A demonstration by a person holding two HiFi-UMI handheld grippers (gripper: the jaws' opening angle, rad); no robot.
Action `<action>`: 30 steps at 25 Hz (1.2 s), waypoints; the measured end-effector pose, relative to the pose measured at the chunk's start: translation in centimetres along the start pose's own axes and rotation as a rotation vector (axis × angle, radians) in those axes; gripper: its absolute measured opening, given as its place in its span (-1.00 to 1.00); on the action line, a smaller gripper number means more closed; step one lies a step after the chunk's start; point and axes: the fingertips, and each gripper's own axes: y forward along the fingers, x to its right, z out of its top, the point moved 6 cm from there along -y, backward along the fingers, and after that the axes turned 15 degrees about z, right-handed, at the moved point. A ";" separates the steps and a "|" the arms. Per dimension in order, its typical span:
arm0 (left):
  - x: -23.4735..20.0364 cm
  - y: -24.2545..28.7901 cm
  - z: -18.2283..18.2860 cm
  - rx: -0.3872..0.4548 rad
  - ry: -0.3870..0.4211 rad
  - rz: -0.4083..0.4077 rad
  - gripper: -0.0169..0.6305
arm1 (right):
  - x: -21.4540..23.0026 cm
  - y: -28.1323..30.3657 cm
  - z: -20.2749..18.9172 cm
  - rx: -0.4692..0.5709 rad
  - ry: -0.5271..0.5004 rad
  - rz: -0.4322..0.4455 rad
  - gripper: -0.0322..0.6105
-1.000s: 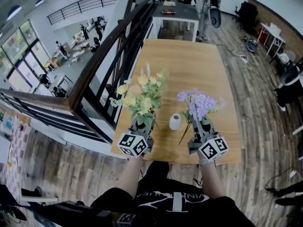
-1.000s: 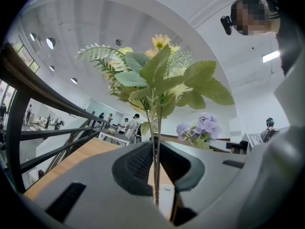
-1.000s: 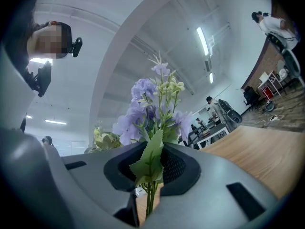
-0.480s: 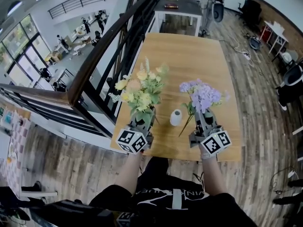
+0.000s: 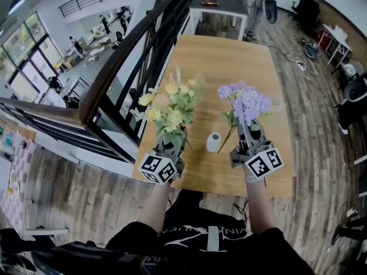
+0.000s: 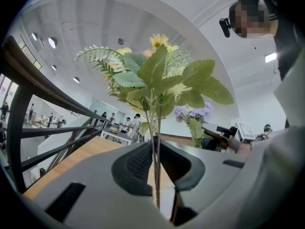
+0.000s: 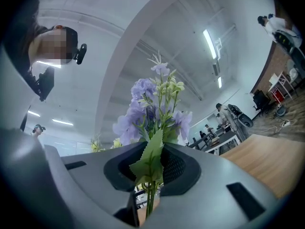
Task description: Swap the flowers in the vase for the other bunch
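Note:
My left gripper [image 5: 172, 140] is shut on the stems of the yellow bunch [image 5: 170, 110], which stands upright above the table's near left part. In the left gripper view the thin stems of the yellow bunch [image 6: 155, 82] run between the dark pads [image 6: 138, 163]. My right gripper [image 5: 249, 137] is shut on the purple bunch [image 5: 246, 103], held upright on the right. The purple bunch [image 7: 155, 111] rises from between the jaws in the right gripper view. A small white vase [image 5: 213, 142] stands empty on the wooden table [image 5: 229, 67] between the two grippers.
A dark railing [image 5: 123, 67] runs along the table's left side, with a drop to a lower floor beyond it. A grey table [image 5: 221, 4] and a person stand past the far end. Chairs and cables lie on the floor at right.
The right gripper has lifted the purple bunch up and slightly away from me. The left gripper with the yellow bunch has stayed almost in place.

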 end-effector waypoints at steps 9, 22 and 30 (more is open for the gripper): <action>-0.9 0.7 -0.7 -0.005 -0.010 0.007 -0.79 | 2.2 1.6 0.2 0.016 -0.033 0.013 -0.68; -2.5 2.4 -1.4 -0.020 -0.022 0.025 -0.79 | 4.8 3.2 -1.1 0.031 -0.031 0.015 -0.68; -3.0 3.1 -1.7 -0.029 -0.023 0.028 -0.79 | 4.8 2.0 -4.4 -0.014 0.010 0.006 -0.68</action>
